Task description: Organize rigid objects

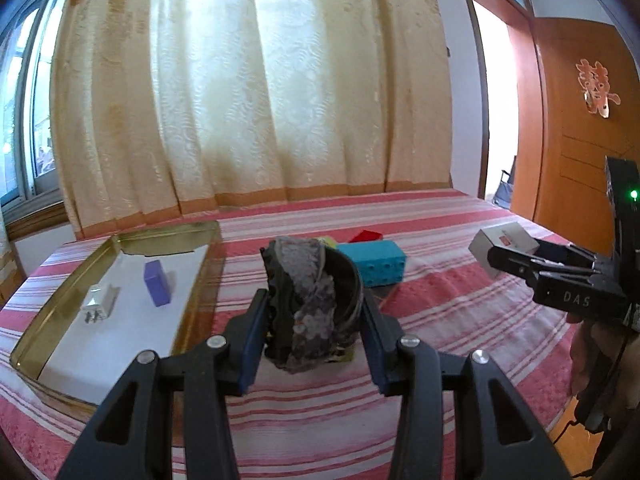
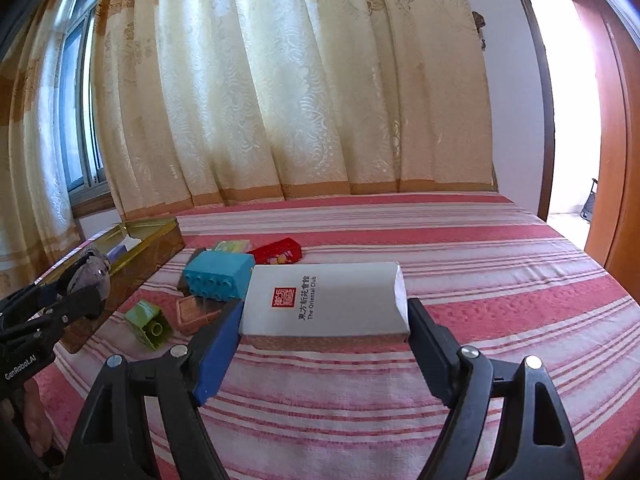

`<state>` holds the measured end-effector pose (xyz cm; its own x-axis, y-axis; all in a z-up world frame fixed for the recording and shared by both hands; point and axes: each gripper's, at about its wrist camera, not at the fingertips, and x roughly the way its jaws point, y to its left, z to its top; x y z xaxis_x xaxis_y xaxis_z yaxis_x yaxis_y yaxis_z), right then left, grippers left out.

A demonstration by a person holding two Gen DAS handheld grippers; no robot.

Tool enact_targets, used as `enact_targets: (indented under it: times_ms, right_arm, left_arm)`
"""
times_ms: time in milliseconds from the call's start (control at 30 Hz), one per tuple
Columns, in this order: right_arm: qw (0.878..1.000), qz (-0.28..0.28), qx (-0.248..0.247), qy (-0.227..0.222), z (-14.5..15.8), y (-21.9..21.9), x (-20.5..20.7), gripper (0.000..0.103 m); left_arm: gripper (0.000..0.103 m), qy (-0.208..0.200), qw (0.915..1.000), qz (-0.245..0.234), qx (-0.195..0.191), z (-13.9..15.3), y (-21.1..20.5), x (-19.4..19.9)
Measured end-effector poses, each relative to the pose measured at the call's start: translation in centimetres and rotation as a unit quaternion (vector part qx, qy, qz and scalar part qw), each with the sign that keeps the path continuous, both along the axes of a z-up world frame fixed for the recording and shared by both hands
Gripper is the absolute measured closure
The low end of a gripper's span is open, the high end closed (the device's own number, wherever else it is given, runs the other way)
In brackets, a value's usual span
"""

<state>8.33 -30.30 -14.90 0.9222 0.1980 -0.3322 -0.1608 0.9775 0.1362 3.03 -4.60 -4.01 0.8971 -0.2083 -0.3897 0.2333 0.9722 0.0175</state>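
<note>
My left gripper (image 1: pixel 314 304) is shut on a dark grey rock-like lump (image 1: pixel 308 300) and holds it above the striped bed, just right of the gold tray (image 1: pixel 200 280). The tray holds a purple block (image 1: pixel 157 283) and a white plug adapter (image 1: pixel 98 303). My right gripper (image 2: pixel 324 320) is shut on a white box with a red seal (image 2: pixel 324 300), held above the bed; it also shows in the left wrist view (image 1: pixel 504 246). The left gripper with the lump shows in the right wrist view (image 2: pixel 86 280), next to the tray (image 2: pixel 156 248).
On the bed lie a teal toy brick (image 1: pixel 378 262) (image 2: pixel 218 276), a green brick (image 2: pixel 150 324), a red piece (image 2: pixel 280 250), a pale green packet (image 2: pixel 232 246) and a clear orange case (image 2: pixel 196 312). Curtains hang behind; a doorway (image 2: pixel 568 120) opens right.
</note>
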Motion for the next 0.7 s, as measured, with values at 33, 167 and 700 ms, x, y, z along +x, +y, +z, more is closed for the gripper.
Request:
enact_targets:
  times_ms: [33,167,700]
  right_arm:
    - [1.0,0.004,0.003,-0.001,0.0,0.1,0.0,0.022]
    - [1.0,0.012,0.006,-0.004,0.0,0.9,-0.1,0.022]
    - [0.999,0.03,-0.006,-0.03,0.2,3.3,-1.2,0.022]
  left_arm:
    - [0.06,-0.003,1.0,0.002,-0.005,0.0,0.4,-0.1]
    - [0.06,-0.01,0.9998,0.013,-0.01,0.0,1.1,-0.2]
    - [0.06,-0.014,0.9991,0.039,-0.013,0.0,1.9,-0.3]
